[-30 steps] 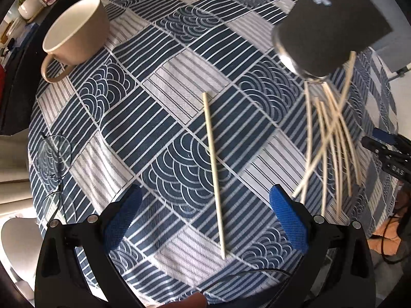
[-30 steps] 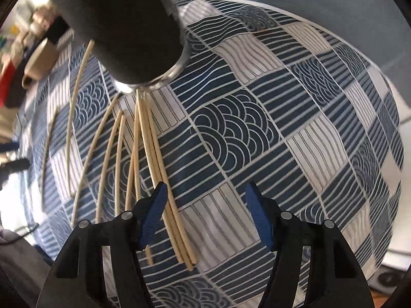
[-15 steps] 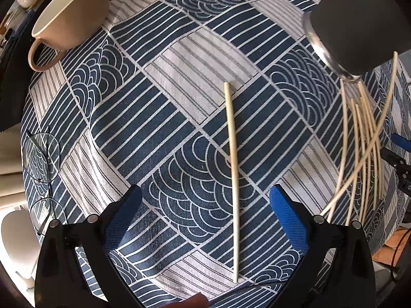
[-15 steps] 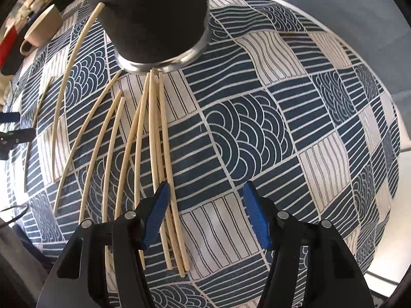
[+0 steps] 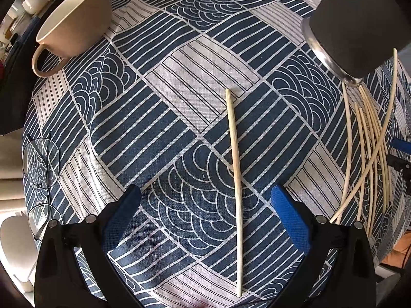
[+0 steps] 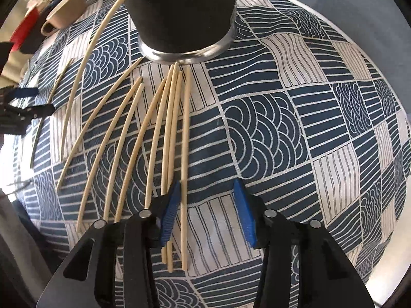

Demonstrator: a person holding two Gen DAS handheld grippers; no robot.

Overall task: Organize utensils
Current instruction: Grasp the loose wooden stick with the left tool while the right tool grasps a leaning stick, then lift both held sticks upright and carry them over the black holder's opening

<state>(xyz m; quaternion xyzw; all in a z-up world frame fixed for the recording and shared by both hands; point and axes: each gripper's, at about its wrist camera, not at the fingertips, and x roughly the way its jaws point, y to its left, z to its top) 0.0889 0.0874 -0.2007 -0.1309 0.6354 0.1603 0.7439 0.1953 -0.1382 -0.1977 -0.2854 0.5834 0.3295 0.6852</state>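
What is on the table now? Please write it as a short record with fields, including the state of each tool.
surface: round table with blue and white patterned cloth
single chopstick: flat on the cloth, between the open fingers of the left tool, untouched
fanned chopsticks: spread below the dark cup
right tool: closing, rightmost chopstick between its fingers, not yet pinched
beige mug: upright, far left
eyeglasses: left edge
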